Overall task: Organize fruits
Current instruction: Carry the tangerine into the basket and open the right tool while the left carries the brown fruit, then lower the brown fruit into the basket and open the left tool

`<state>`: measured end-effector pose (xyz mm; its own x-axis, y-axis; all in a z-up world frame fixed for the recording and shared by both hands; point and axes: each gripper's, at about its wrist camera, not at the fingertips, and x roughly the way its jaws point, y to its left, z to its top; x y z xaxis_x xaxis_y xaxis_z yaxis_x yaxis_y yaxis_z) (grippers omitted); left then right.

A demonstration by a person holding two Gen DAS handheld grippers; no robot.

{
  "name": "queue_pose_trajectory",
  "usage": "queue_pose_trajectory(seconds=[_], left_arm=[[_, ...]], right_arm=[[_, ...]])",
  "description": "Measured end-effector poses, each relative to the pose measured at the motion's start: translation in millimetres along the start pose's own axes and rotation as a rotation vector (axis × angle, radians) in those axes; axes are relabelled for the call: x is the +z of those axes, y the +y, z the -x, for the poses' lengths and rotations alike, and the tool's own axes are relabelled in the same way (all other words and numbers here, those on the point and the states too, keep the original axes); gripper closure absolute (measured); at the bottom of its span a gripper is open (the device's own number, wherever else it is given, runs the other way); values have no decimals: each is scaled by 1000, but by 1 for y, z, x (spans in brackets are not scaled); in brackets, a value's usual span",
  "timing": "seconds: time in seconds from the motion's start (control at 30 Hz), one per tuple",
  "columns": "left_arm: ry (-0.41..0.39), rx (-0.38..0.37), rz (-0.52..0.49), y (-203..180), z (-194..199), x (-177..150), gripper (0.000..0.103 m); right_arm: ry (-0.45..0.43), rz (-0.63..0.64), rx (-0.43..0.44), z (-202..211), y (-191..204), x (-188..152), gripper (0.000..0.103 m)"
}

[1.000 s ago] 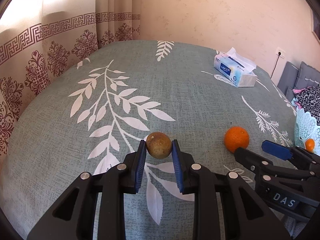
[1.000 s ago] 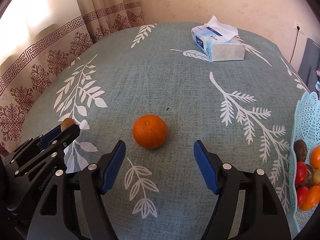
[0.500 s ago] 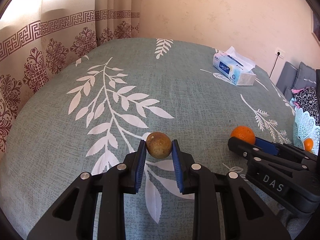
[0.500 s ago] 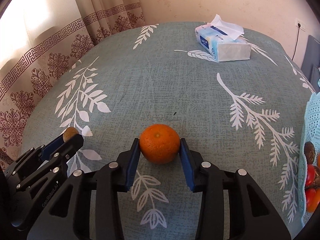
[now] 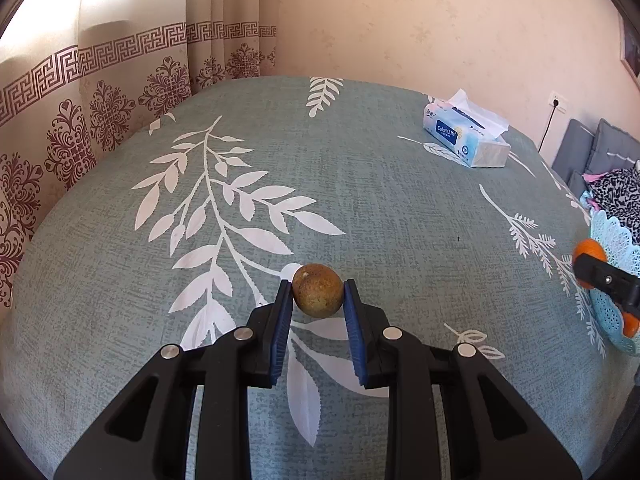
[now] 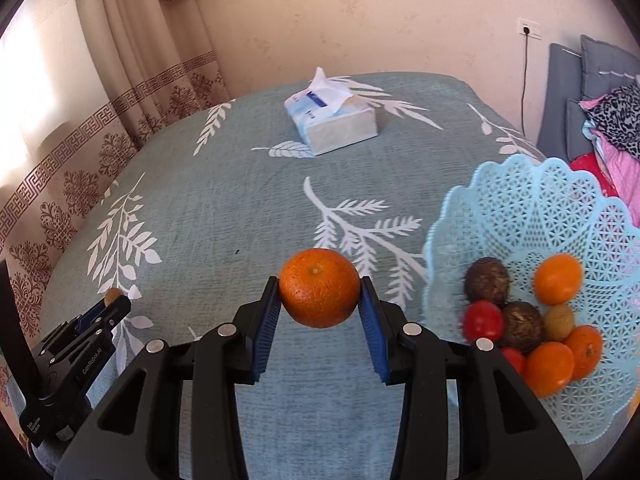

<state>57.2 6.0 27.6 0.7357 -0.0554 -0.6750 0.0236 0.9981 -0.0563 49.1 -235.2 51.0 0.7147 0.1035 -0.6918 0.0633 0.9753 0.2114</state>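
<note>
- Left gripper [image 5: 317, 300], black frame with blue pads: jaws narrow, pads pressed on either side of a small round brownish-yellow speckled fruit [image 5: 317, 289], low over the cloth
- Right gripper [image 6: 319, 298], same build: jaws clamped on a round orange mandarin with pitted peel [image 6: 319, 287], carried clear of the cloth, just left of the basket in the right wrist view
- Pale blue plastic lattice basket with scalloped rim [image 6: 532, 204]: stands on the table's right side; holds three orange mandarins, two dark brown round fruits, two small red fruits and one small tan fruit, clustered at its bottom
- Table surface: grey-green woven tablecloth with white leaf-sprig print [image 5: 380, 184]
- Soft-pack tissue box, white and blue, one tissue standing out of the top [image 6: 332, 120]: on the far part of the cloth, well apart from both grippers
- Beige curtain with maroon key-pattern border and medallions [image 5: 100, 92]: behind the table on the left
- Pale plaster wall with a white socket and a dark cord [image 6: 530, 32]
- Grey cushions with leopard-print and pink fabric heaped on them [image 6: 612, 108]: beyond the basket, at far right
</note>
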Motion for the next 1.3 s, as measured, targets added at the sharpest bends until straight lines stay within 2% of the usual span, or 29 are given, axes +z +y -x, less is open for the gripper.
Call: queue_pose_trajectory(seconds=[0.17, 0.33, 0.53, 0.57, 0.6, 0.83, 0.97, 1.1, 1.3], left_arm=[[1, 2, -4, -1, -1, 0, 77], [1, 7, -10, -2, -2, -1, 77], [-1, 15, -18, -4, -2, -1, 77], [-1, 16, -19, -4, -3, -1, 77], [0, 16, -20, -4, -3, -1, 77], [7, 22, -29, -7, -3, -1, 77], [22, -8, -48, -17, 0, -1, 77], [4, -43, -90, -36, 11, 2, 77], [-14, -152, -165, -82, 32, 9, 77]], right_arm=[[-40, -64, -74, 19, -37, 6, 62], [-39, -124, -137, 24, -70, 7, 62], [0, -198, -143, 16, -99, 4, 60], [-4, -210, -145, 17, -102, 4, 54], [-15, -215, -149, 20, -104, 3, 52], [-81, -222, -160, 48, -113, -2, 52], [-112, -226, -188, 64, -121, -13, 52], [-155, -228, -231, 80, -128, -26, 50], [-242, -217, -290, 104, -134, -42, 46]])
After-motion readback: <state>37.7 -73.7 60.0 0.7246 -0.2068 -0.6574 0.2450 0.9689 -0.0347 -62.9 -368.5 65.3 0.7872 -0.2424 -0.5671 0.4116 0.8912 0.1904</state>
